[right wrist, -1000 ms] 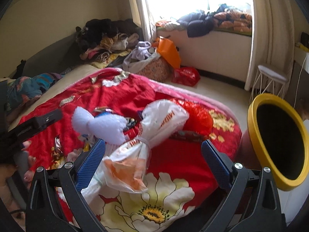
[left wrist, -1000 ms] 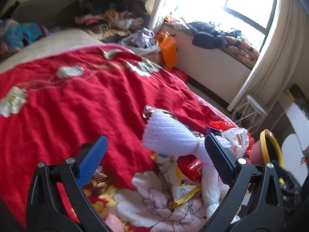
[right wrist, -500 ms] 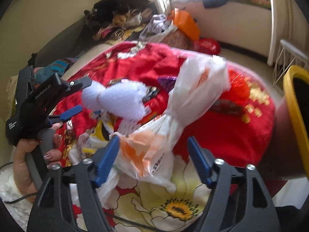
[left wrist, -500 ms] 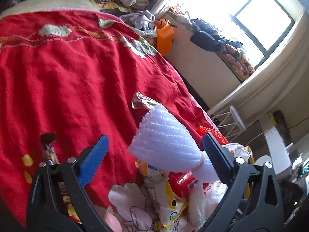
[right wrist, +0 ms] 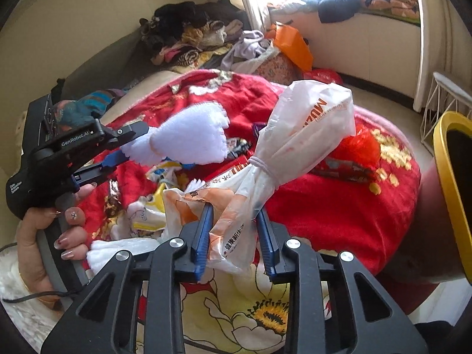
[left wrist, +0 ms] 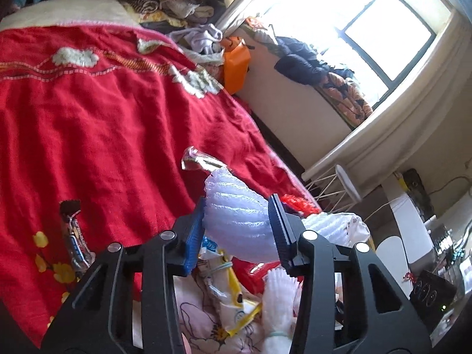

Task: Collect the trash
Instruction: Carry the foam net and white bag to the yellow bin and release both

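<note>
Closing both tongs: left gripper (left wrist: 237, 230) squeezing foam net (left wrist: 236, 221), right gripper (right wrist: 234, 236) pinching tied plastic bag (right wrist: 295, 147). Grip firm before lifting toward yellow bin (right wrist: 451, 188), far right.

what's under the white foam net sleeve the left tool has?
Below the white foam net sleeve between the closing left tool pads: a yellow-and-white snack wrapper, a red packet, then the floral bedspread. The sleeve and tool cover whatever lies directly beneath.
</note>
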Motion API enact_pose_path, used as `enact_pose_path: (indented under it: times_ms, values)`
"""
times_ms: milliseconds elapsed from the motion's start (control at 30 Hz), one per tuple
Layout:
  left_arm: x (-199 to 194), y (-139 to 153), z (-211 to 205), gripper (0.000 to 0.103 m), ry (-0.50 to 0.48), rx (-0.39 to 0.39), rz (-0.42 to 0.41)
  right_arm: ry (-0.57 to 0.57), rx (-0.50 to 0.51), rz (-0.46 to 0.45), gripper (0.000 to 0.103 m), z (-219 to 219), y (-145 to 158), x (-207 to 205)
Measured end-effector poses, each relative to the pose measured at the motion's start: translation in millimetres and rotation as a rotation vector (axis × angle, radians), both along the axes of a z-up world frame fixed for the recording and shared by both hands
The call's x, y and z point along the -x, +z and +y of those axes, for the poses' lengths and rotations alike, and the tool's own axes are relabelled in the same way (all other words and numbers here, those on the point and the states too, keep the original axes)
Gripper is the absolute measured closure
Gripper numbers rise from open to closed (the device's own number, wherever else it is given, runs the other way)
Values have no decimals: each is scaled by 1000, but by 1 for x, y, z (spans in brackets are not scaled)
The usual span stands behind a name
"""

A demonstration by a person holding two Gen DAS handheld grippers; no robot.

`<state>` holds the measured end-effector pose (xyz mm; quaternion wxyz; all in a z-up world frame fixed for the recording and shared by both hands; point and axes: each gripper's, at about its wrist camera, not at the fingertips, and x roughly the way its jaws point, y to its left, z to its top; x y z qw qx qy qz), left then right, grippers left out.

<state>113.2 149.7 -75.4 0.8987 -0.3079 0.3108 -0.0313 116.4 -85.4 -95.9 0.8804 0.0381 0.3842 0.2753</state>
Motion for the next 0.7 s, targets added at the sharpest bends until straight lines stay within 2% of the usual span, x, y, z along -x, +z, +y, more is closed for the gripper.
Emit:
enact_pose_path:
  times_ms: [200,333,500,700]
  values:
    - [13,32,-2,72,20,-31,-63,34,-8,-81,75,-5,17,13]
    - [19,52,-8,72,37,-77,-64,43,-12,-133,75,-11,31,18]
    - [26,69,-21,72,38,-115,-61,9,-19,-179,75,-27,44,21]
    - [30,81,-41,72,5,-153,-70,-52,-37,-186,75,-54,54,17]
